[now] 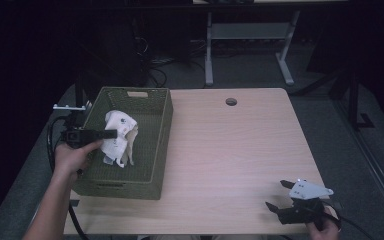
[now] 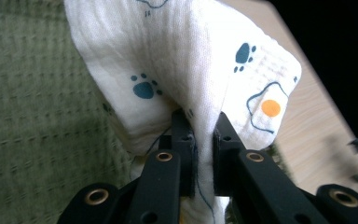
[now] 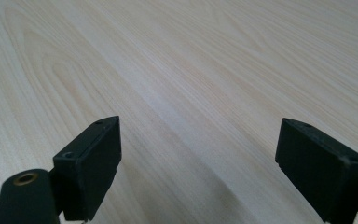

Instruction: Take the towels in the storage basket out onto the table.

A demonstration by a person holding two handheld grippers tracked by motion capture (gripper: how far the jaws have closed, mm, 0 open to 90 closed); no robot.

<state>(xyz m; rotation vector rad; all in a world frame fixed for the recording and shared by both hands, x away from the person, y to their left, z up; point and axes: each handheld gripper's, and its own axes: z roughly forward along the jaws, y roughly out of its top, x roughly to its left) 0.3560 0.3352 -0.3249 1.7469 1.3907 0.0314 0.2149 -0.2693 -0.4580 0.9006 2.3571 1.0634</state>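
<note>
So there's an olive-green woven rectangular basket (image 1: 155, 135) sitting on the left part of the light wooden table (image 1: 230, 150), long side running away from the person. The one thing I can make out in it is a white crumpled cloth with dark blue paw prints and an orange-dot doodle (image 1: 120, 137), bunched up over the basket's left half and partly hanging down toward the mesh floor.

The left gripper (image 1: 111, 134) reaches in over the basket's left wall, and in the left gripper view its jaws are nearly closed, with a fold of the cloth (image 2: 191, 70) pinched between them; the fabric drapes up and over the tips, with the green weave (image 2: 37, 116) behind it.

The right gripper (image 1: 277, 194) is way off near the table's front right corner. Its jaws are spread wide, nothing between them, just bare wood grain (image 3: 191, 84) underneath.
</note>
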